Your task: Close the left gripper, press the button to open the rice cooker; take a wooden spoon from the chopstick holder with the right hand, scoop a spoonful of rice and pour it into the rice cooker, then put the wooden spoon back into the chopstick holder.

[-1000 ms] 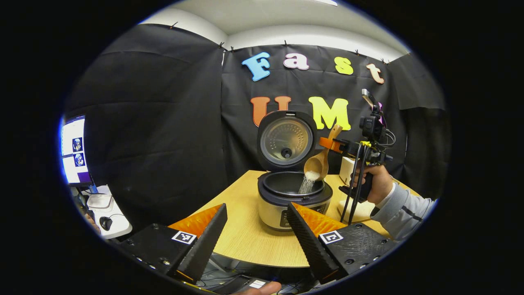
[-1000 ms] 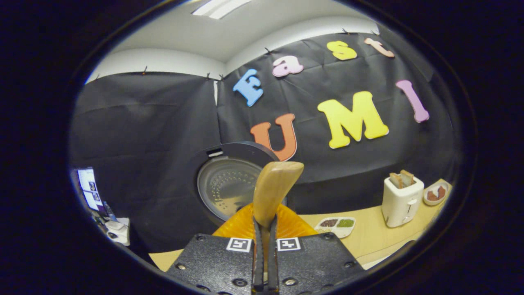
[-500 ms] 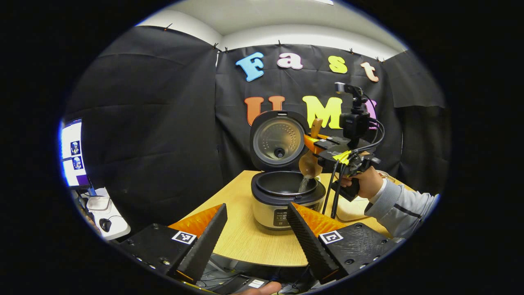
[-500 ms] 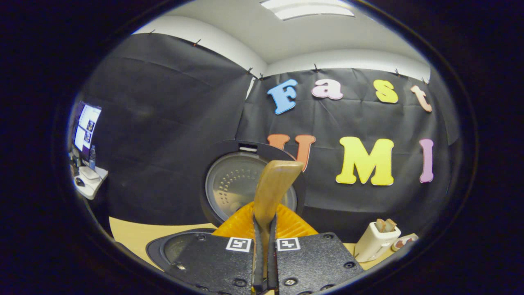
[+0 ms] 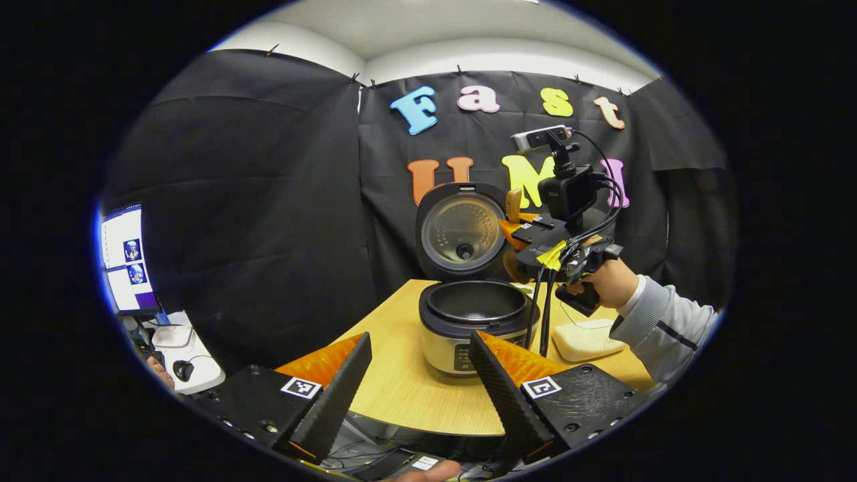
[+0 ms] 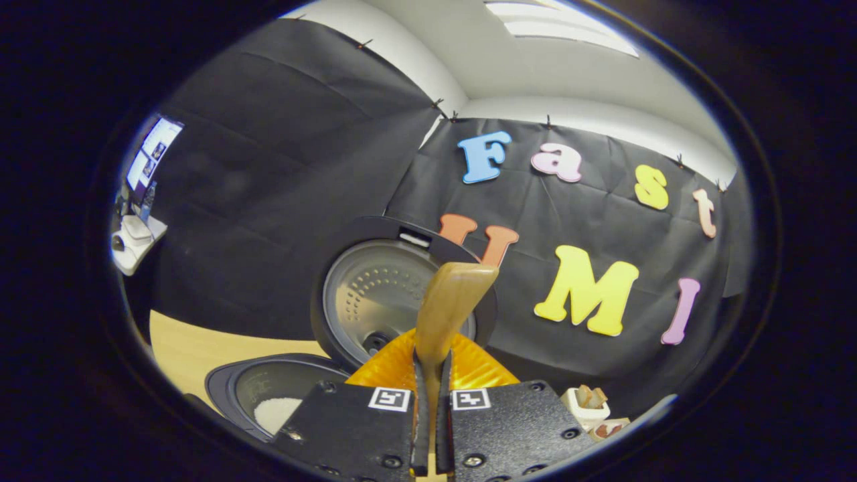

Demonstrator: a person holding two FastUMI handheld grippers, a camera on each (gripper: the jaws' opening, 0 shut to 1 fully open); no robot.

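Black cloth hangs all around a light wooden table (image 5: 402, 388).

Closest in the left gripper view, the left gripper (image 5: 418, 375) sits low at the near edge of the table. Its two fingers are spread wide apart and hold nothing. Between them, a bit farther back, the rice cooker (image 5: 469, 328) stands on the table with its lid (image 5: 460, 231) tipped up and back. The dark pot inside is open to see.

Just right of the cooker and above its rim, a hand (image 5: 606, 281) in a grey sleeve holds the right gripper (image 5: 519, 231). That gripper points toward the lid. A pale flat pad (image 5: 586, 338) lies on the table under the hand.

In the right gripper view, the right gripper's fingers are squeezed tight on the handle of the wooden spoon (image 6: 447, 311), which sticks up between them. The spoon's bowl is hidden. Lower left, white rice (image 6: 278, 412) lies in the cooker's pot. Far right, a white toaster (image 6: 586, 405) stands with bread in it.
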